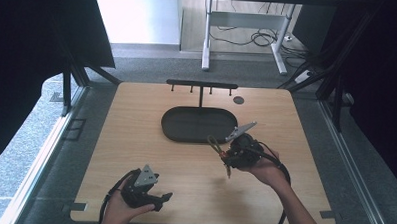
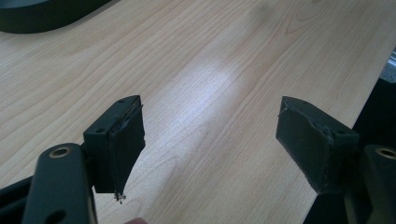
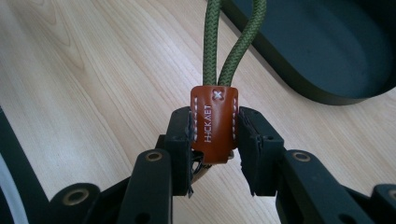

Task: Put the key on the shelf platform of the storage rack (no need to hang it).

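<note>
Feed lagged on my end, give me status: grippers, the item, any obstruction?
Left gripper open, empty. Right gripper shut on brown leather tab of green cord loop. Black tray just ahead.

— What is carrying everything?
— A light wooden surface (image 1: 135, 155).
— And what is lying on it?
— A dark oval tray (image 1: 176, 122), with a black T-shaped peg rack (image 1: 202, 85) standing behind it.

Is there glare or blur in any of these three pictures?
High view: the floor patch behind the light wooden table is overexposed. Left gripper view: a pale glare streak on the wood. Right gripper view: the brown leather tab is sharp, the black oval tray slightly soft.
</note>
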Demonstrator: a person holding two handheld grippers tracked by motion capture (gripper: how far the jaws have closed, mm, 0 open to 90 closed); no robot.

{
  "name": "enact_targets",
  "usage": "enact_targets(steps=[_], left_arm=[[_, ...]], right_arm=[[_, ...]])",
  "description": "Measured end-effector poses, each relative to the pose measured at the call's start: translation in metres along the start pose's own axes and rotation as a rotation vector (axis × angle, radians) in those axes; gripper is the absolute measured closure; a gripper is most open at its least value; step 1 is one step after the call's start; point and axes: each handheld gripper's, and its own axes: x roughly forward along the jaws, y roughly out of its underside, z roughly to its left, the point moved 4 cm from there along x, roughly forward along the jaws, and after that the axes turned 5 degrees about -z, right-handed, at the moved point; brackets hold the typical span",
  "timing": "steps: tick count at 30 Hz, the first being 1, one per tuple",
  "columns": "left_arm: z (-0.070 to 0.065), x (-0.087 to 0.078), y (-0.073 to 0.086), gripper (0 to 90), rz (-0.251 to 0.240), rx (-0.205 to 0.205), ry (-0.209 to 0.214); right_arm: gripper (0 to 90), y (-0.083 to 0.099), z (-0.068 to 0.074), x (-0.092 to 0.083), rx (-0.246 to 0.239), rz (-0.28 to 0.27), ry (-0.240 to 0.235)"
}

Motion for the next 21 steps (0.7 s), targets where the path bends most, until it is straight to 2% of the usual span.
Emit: enact_targets(steps=[10, 21], left_arm=[[0.0, 0.0, 0.0, 24.1, 0.001, 0.0, 0.0], [0.0, 0.0, 0.0, 24.1, 0.002, 0.0, -0.001]], right_arm=[[67.0, -0.004, -0.002, -0.01, -0.005, -0.019, 0.016], [67.0, -0.005, -0.007, -0.016, -0.01, -0.011, 0.042]])
